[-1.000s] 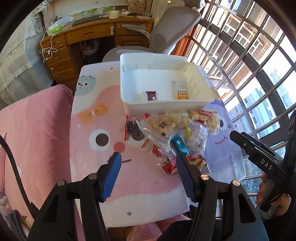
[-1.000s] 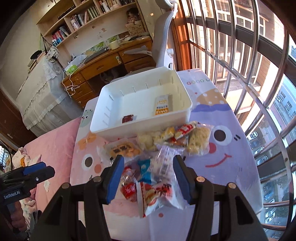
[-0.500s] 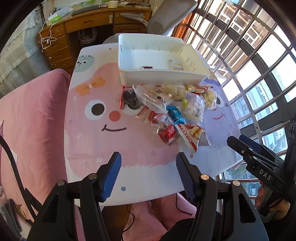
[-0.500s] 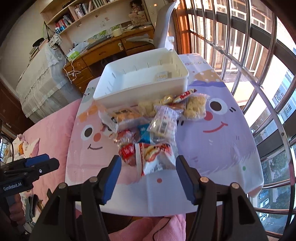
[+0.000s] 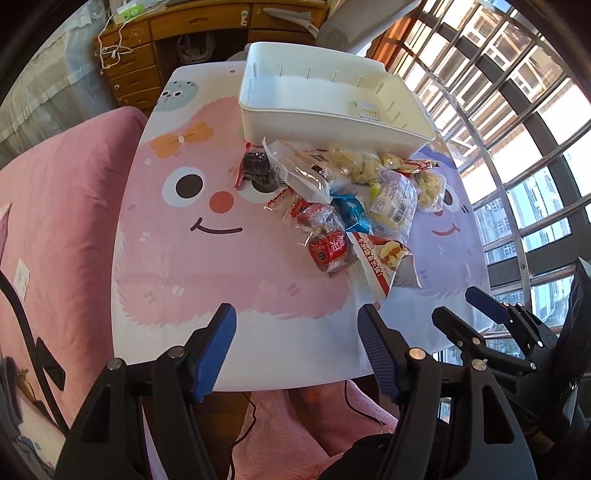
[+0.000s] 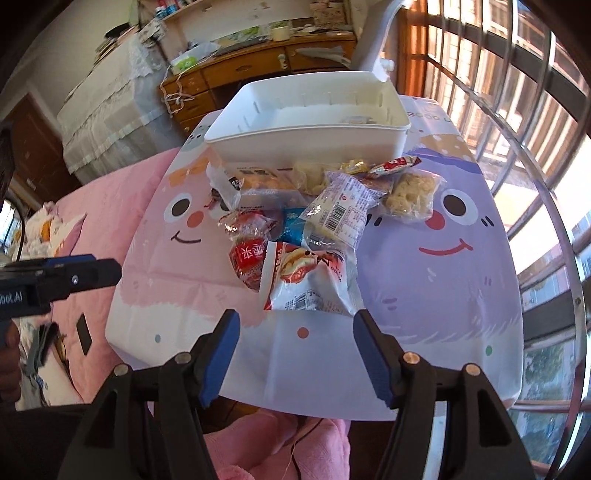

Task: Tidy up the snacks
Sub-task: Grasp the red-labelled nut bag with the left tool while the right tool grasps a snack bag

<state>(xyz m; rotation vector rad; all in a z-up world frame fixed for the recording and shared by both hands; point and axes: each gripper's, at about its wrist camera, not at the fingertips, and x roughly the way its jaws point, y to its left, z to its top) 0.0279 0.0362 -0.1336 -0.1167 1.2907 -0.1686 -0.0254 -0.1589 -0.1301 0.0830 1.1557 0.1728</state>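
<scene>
A heap of snack packets lies mid-table in front of a white bin [image 5: 325, 125] [image 6: 306, 147]. Nearest me are a red packet [image 5: 328, 247] [image 6: 251, 258] and a white bun packet [image 5: 384, 254] [image 6: 310, 280]. Behind them lie a blue packet [image 5: 351, 210] and a purple barcode packet [image 6: 340, 214]. An orange packet [image 5: 367, 110] lies inside the bin. My left gripper [image 5: 295, 314] hangs over the table's near edge, its jaws opening with nothing between them. My right gripper [image 6: 295, 317] is open and empty, just short of the bun packet.
The table wears a cartoon-face cloth [image 5: 207, 206], pink on the left and purple on the right. A pink bed [image 5: 55, 192] borders the left side. A wooden desk [image 5: 184, 33] and a grey chair stand behind the bin. Window bars [image 6: 535, 155] run along the right.
Both grippers have drawn back from above the snack heap to the table's near edge and sunk lower. The heap now lies well ahead of the fingers. Both pairs of jaws stand slightly wider.
</scene>
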